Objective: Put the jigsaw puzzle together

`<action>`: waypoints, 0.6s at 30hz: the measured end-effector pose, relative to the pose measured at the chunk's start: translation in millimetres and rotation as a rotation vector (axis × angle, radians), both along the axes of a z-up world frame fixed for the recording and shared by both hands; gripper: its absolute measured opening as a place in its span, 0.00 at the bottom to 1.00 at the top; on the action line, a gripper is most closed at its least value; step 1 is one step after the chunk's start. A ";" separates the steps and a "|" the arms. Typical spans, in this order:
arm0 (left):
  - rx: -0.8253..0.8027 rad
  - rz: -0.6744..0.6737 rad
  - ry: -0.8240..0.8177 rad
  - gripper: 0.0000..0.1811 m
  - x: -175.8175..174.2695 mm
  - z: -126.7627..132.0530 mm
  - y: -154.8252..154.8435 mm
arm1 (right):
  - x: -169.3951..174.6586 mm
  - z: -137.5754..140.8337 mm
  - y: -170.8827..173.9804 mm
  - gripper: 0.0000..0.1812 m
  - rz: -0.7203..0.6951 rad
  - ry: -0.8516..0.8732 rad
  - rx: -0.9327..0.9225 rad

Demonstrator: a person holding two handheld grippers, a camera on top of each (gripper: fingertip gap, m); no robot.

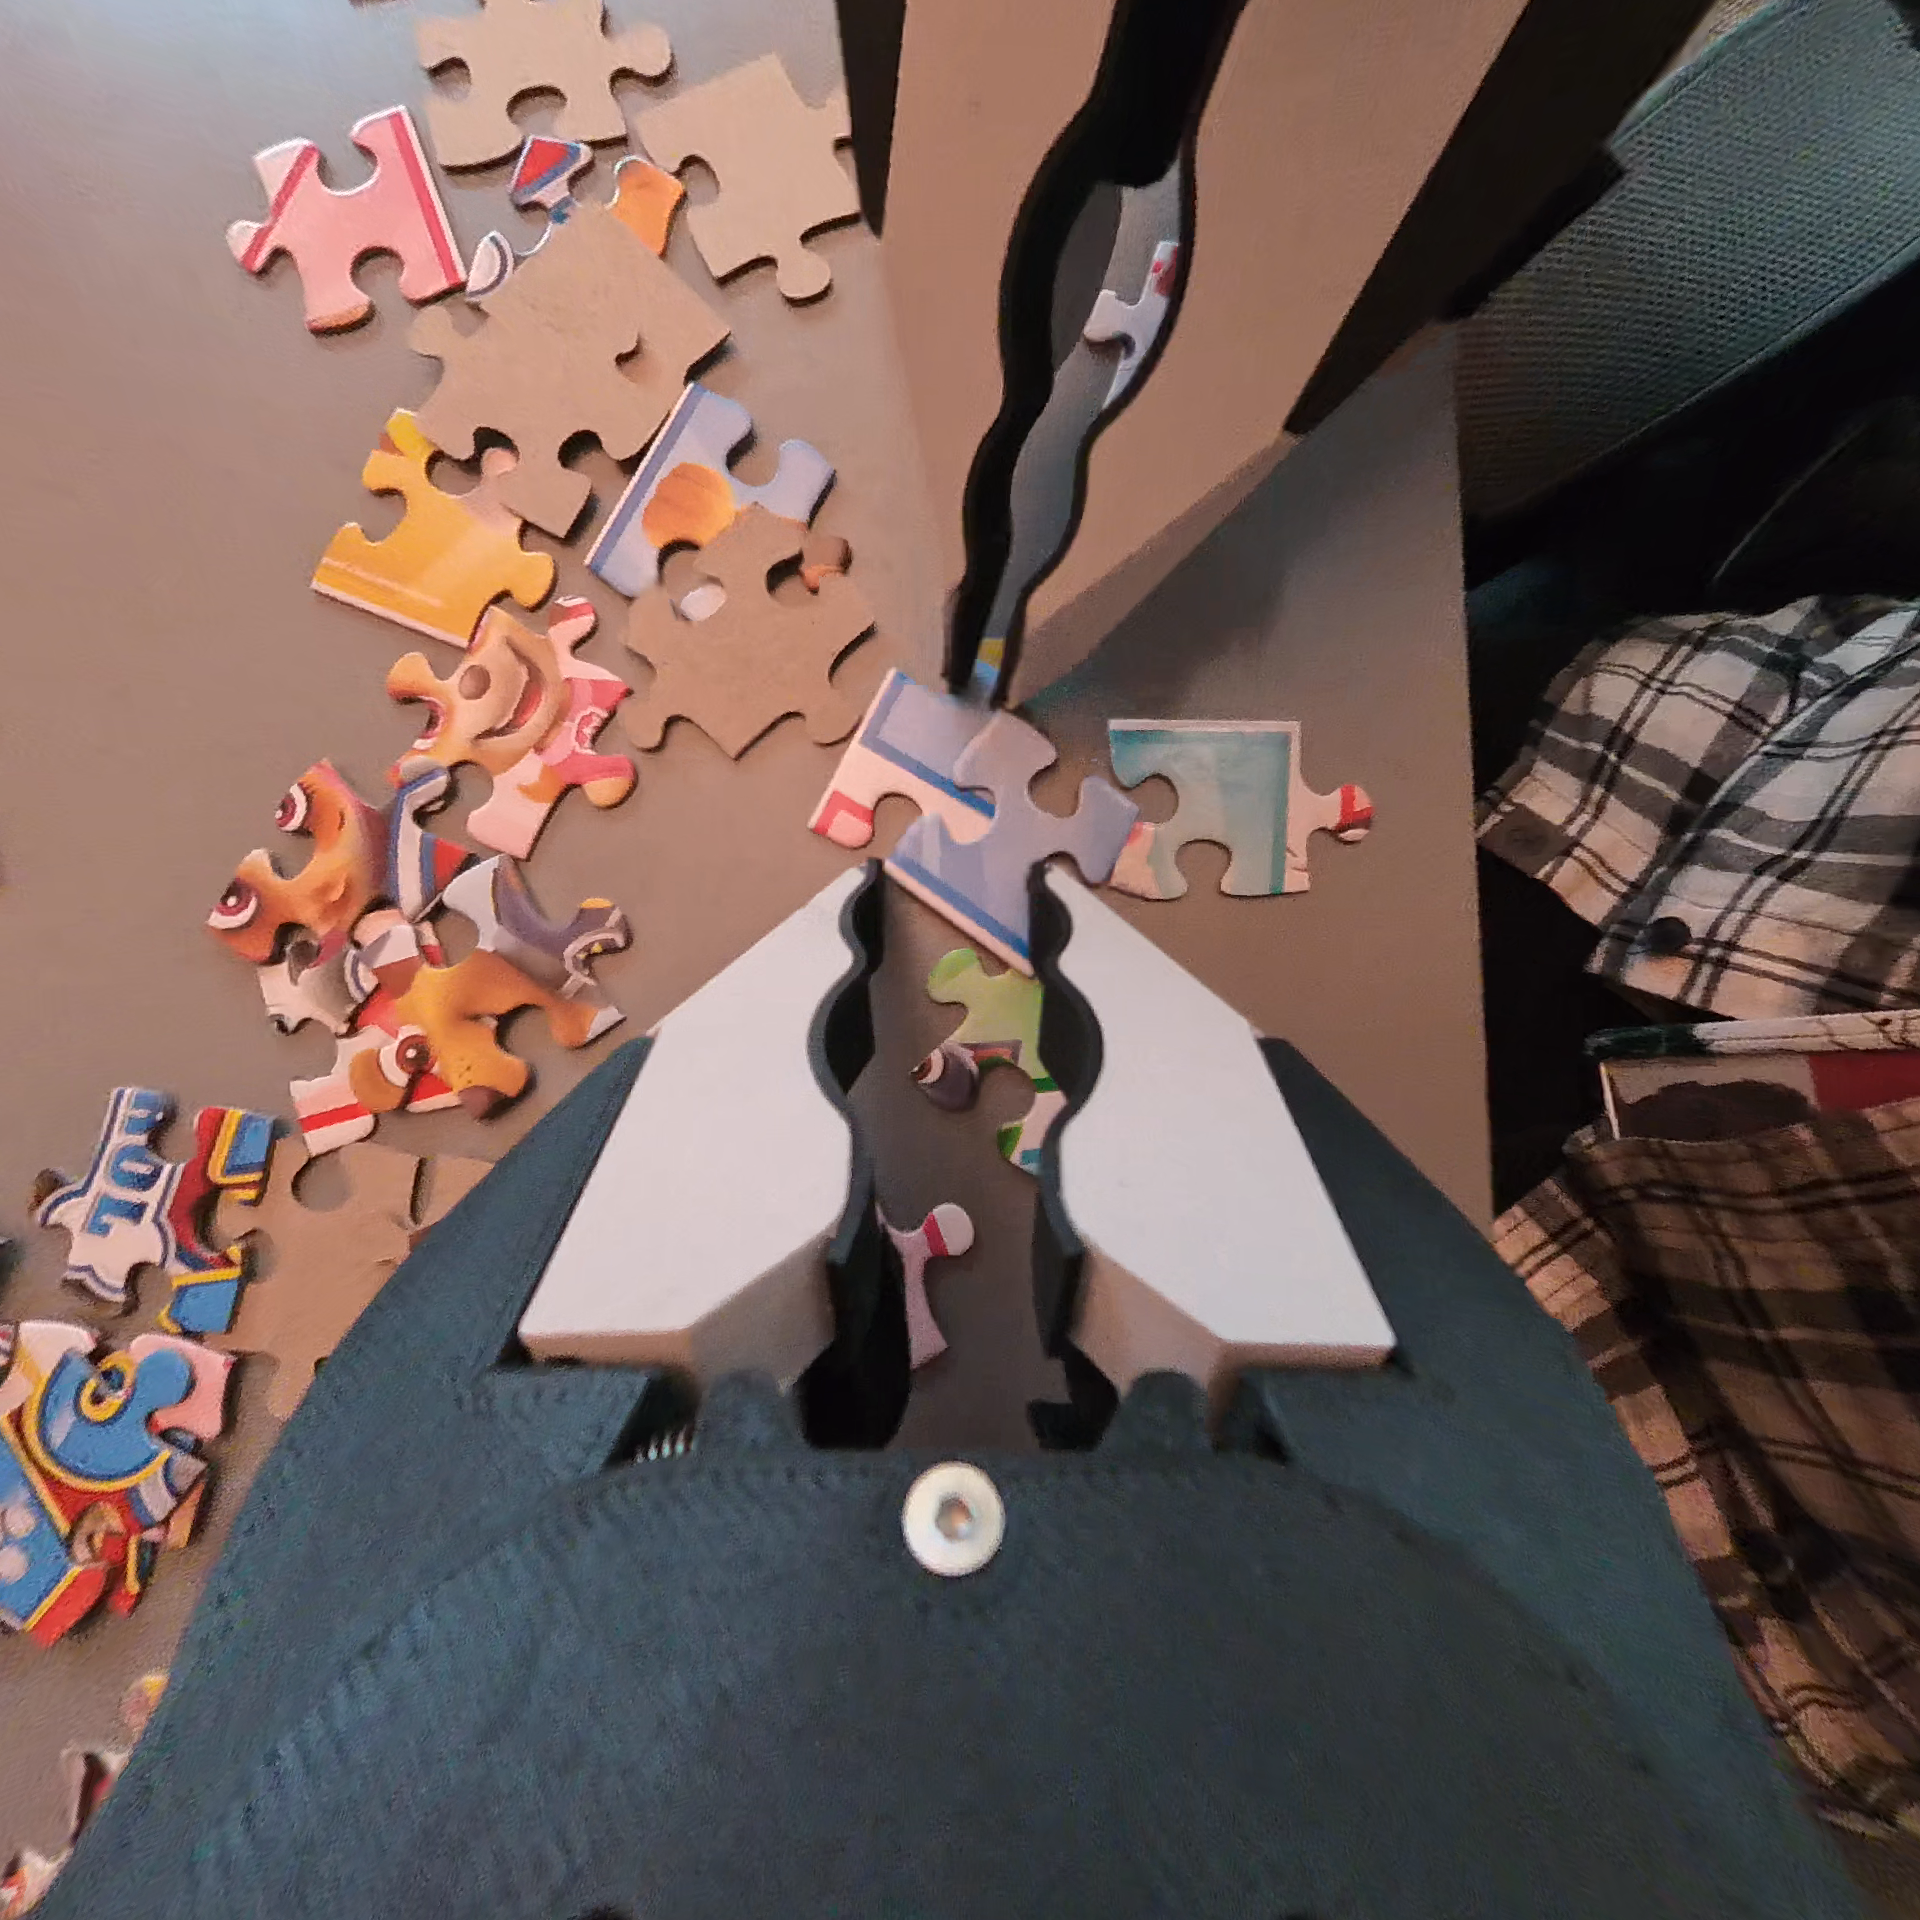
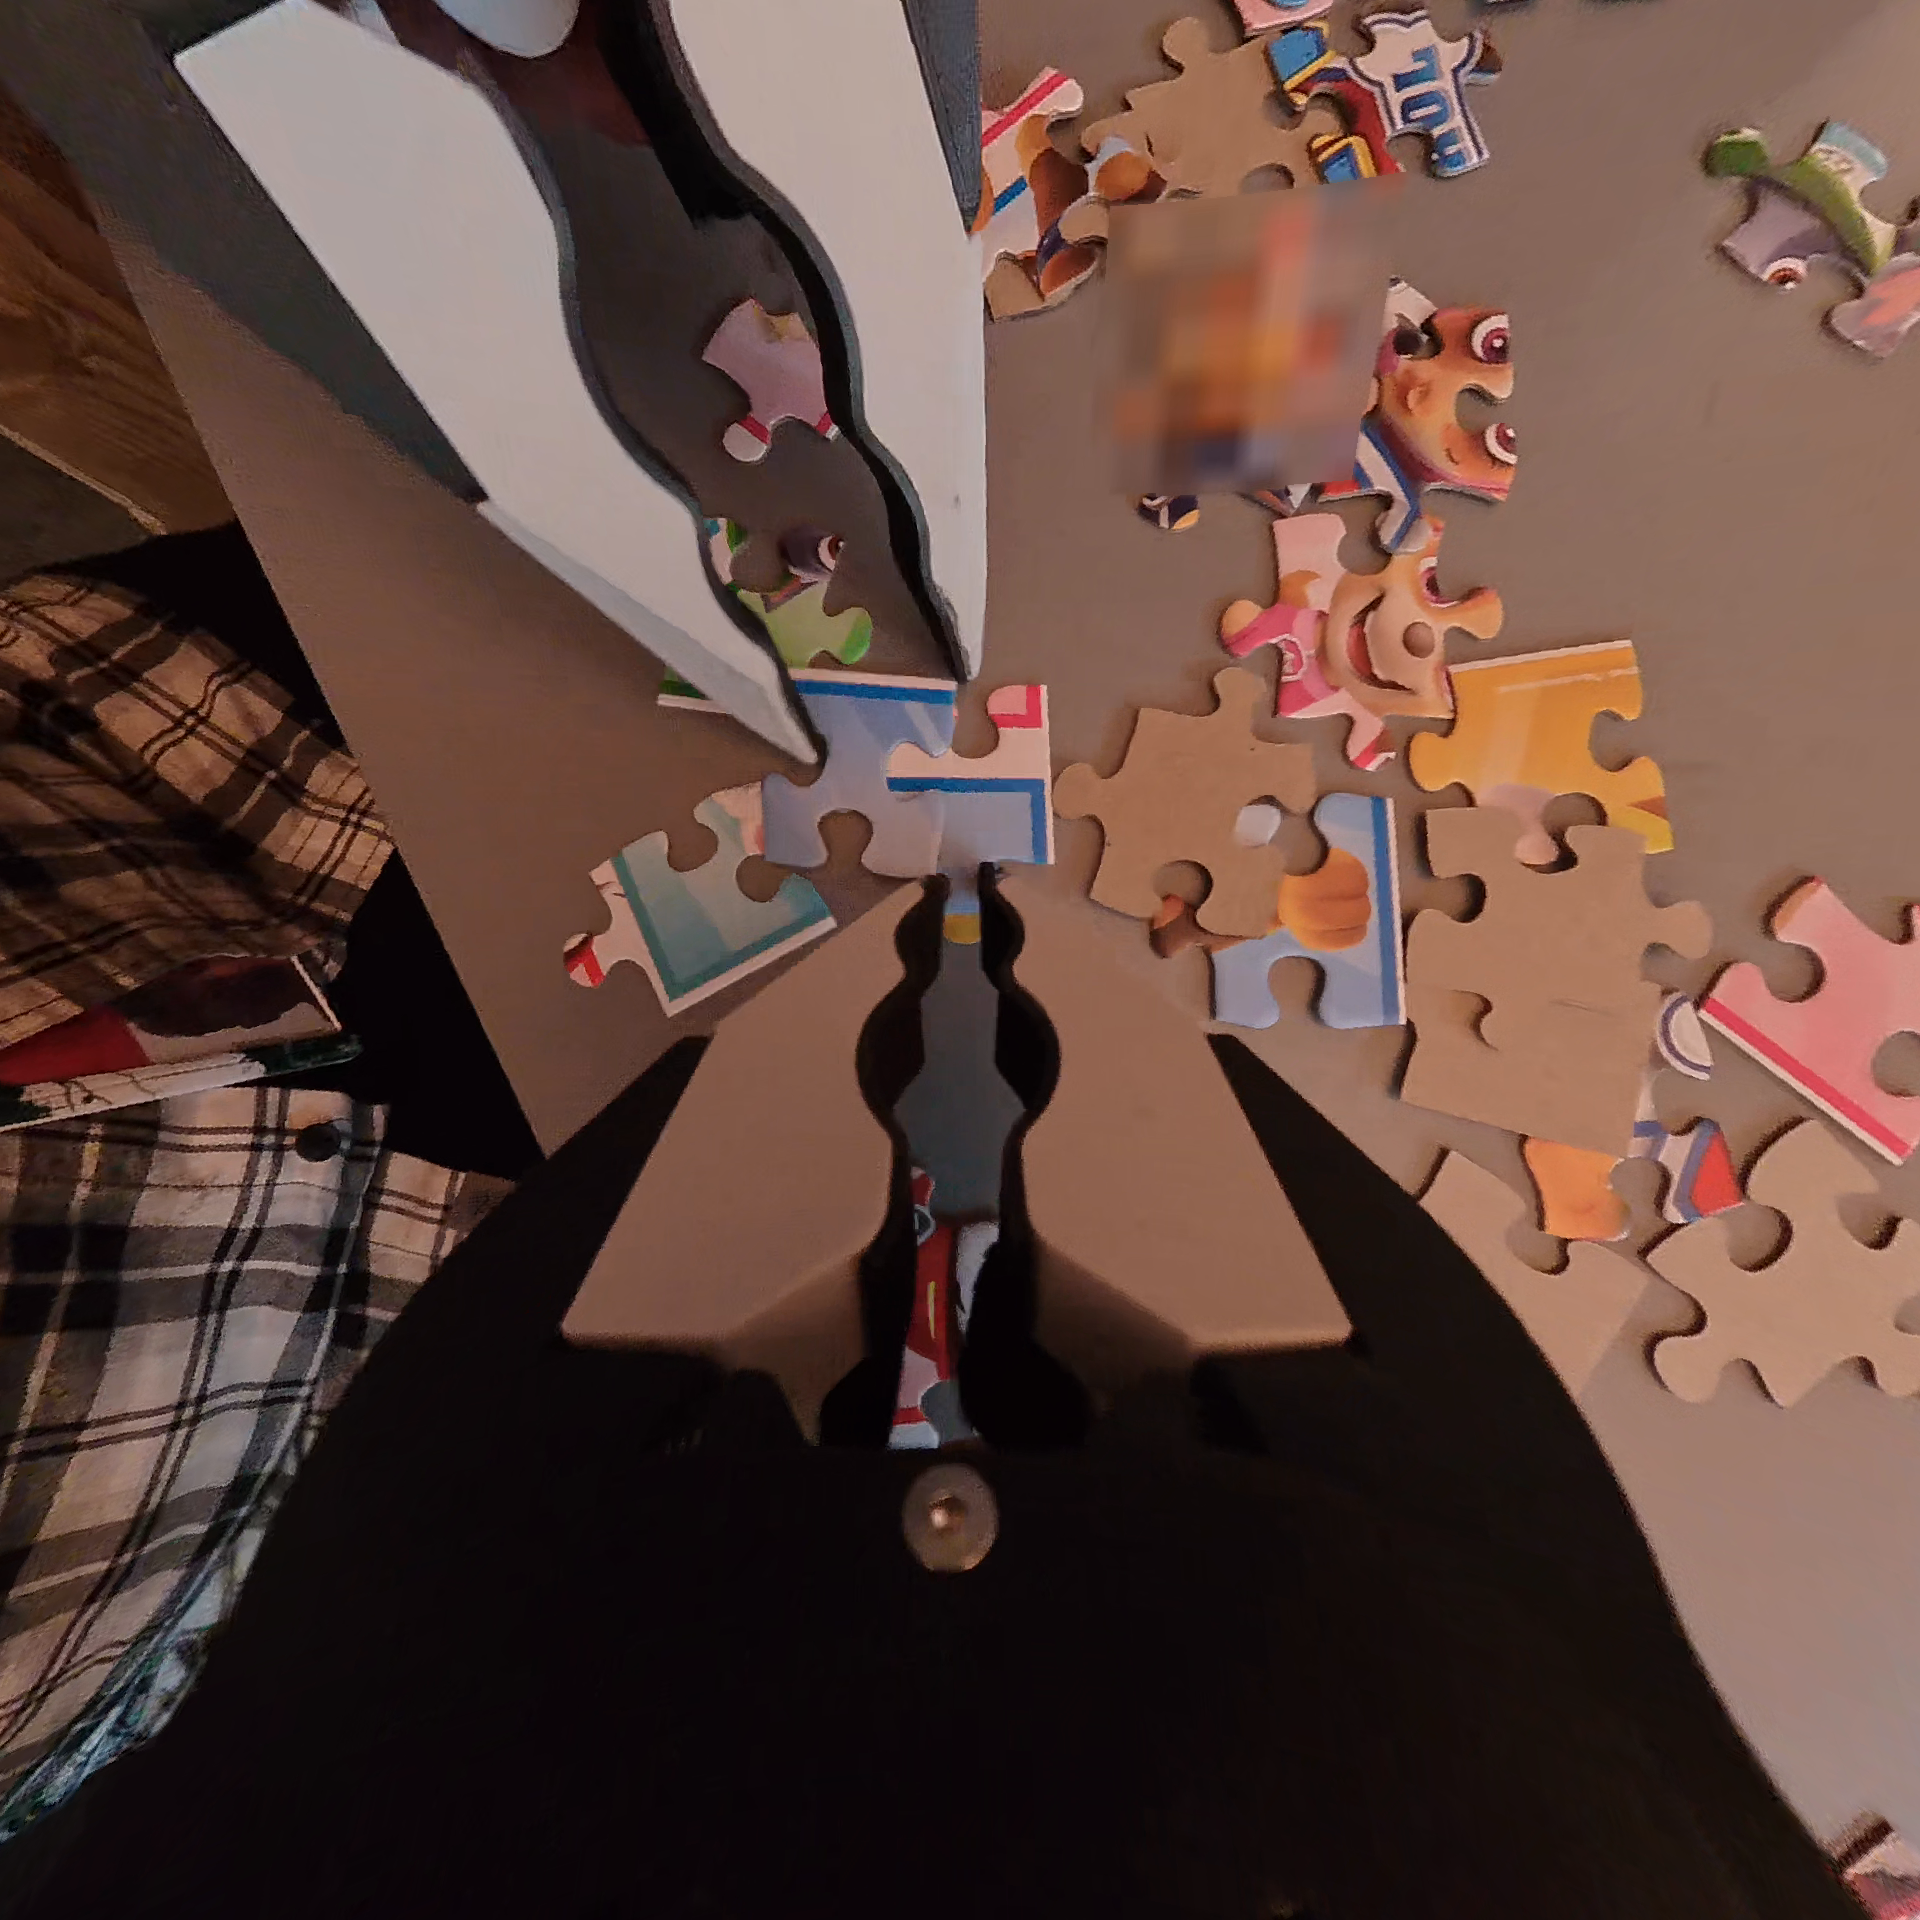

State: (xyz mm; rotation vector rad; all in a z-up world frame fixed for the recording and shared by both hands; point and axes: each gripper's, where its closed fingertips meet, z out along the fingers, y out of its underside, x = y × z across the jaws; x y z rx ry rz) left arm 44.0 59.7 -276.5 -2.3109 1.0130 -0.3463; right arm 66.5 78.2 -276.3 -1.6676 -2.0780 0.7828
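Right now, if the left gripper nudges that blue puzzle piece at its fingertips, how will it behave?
The blue puzzle piece looks like thin flat cardboard, so probably light and fairly stiff. On the smooth table it should slide rather than tip. Its knob overlaps the blue corner piece under the right gripper, so pushing likely drags or lifts that neighbour.

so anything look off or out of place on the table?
Several puzzle pieces lie face-down, showing plain brown backs, and others overlap in heaps. Plaid clothing is bunched against the table edge. The blue-bordered piece overlaps its white-cornered neighbour rather than lying flush.
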 end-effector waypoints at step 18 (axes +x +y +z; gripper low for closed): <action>0.034 0.136 -0.025 0.00 -37.3 10.2 -4.6 | 23.0 2.3 -45.4 0.15 0.150 -0.014 0.004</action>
